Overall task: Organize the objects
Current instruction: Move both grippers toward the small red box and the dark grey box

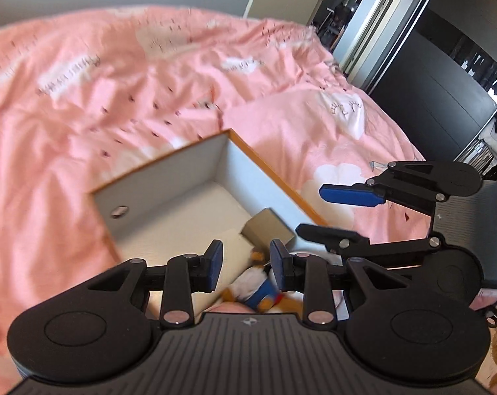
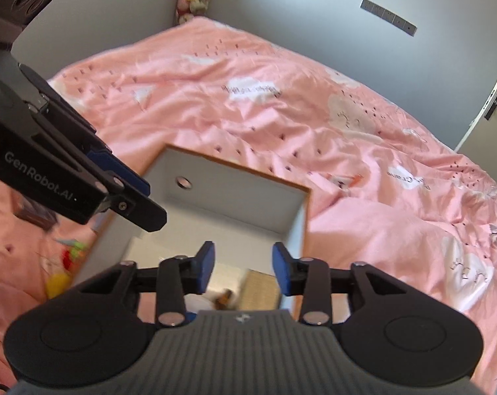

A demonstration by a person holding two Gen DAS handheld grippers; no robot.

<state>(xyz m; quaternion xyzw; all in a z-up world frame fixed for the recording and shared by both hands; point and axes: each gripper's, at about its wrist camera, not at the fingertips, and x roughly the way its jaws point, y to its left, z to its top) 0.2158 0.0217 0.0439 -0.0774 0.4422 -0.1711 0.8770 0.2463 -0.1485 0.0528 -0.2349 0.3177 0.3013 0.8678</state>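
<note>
Pink duvet [image 1: 117,82] around drawer [image 1: 169,177] — plush [image 1: 258,286], box [image 1: 268,230] inside, both grippers part-open — empty

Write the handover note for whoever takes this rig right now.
Left gripper: open, nothing between its jaws, above the near end of the drawer.
Right gripper: open, empty, also over the drawer.
White drawer with an orange rim lies on the pink bedspread.
Done: a plush duck toy and a small tan box are already inside, at the near end.
Left: small colourful items lie on the bedspread beside the drawer in the right wrist view, too blurred to identify; probably still to go in.
</note>
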